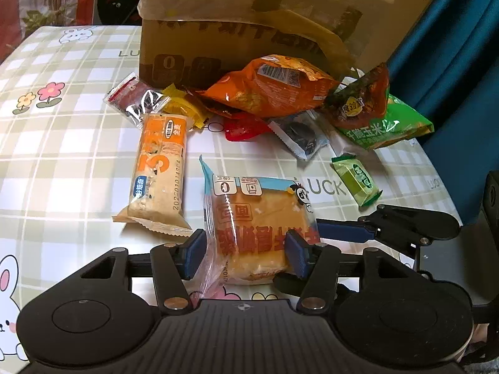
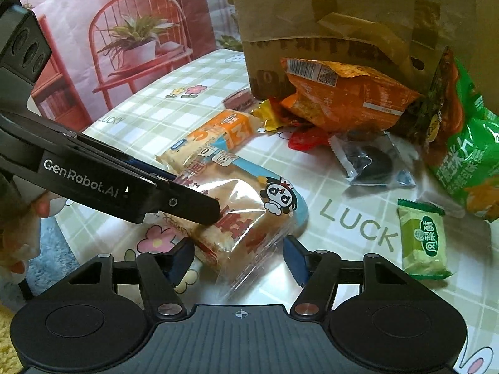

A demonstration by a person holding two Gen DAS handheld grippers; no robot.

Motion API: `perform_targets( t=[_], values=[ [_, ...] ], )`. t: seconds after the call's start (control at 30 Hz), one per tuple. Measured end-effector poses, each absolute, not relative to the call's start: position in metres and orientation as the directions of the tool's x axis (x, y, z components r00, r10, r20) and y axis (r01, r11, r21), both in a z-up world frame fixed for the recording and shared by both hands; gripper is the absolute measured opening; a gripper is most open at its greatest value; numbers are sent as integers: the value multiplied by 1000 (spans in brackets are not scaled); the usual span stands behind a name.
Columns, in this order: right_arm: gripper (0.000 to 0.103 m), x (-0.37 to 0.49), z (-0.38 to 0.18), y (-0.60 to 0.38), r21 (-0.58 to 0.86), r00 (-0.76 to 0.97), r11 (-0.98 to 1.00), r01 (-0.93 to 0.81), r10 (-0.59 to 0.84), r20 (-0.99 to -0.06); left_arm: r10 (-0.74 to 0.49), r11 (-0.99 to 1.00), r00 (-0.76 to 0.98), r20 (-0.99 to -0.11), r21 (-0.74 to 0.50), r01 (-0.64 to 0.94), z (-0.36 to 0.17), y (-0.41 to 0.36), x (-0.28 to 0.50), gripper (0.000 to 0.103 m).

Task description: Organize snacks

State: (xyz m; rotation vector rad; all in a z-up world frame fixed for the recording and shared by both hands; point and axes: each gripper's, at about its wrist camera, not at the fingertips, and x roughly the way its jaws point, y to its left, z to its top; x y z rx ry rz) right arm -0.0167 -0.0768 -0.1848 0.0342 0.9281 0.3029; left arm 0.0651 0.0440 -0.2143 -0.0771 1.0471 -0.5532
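Left wrist view: the left gripper (image 1: 246,251) points down at a checked tablecloth (image 1: 62,155). A clear-wrapped bread packet (image 1: 259,218) lies between its blue fingers (image 1: 195,254). The fingers stand apart, one at each side of the packet; the left one meets only the loose wrapper edge, and whether the right one presses on the bread cannot be told. Ahead and to the left of the fingers lies a long orange biscuit packet (image 1: 160,168). Farther ahead a cardboard box (image 1: 243,31) stands, with an orange snack bag (image 1: 271,87) leaning at its base. Ahead and to the right lie a green snack bag (image 1: 383,124) and a small green pastry packet (image 1: 357,180). The right gripper (image 1: 343,230) enters from the right, its blue finger just beside the bread packet.

Right wrist view: the right gripper (image 2: 240,257) has its fingers (image 2: 296,260) apart with the corner of the bread packet (image 2: 249,212) between them. The right finger stands clear of the wrapper; contact at the left finger cannot be told. This view alone shows the left gripper (image 2: 202,208) from the side, its black tip lying across the packet top, and a hand (image 2: 18,227) at the left edge. The pastry packet (image 2: 424,237) lies to the right of the fingers, the cardboard box (image 2: 343,15) well ahead.
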Motion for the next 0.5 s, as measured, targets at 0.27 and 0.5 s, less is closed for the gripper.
perform_targets(
  t=[0.27,0.5],
  values=[
    [57,-22,-175,-73,86,589,964,-251,223,-777,-442,878,389,-808,-300,373,-210,46,64,58],
    [47,-17,-175,-69,105,570,949,-297,264,-778,-476,861,363,-801,-342,376,-214,49,64,56]
  ],
)
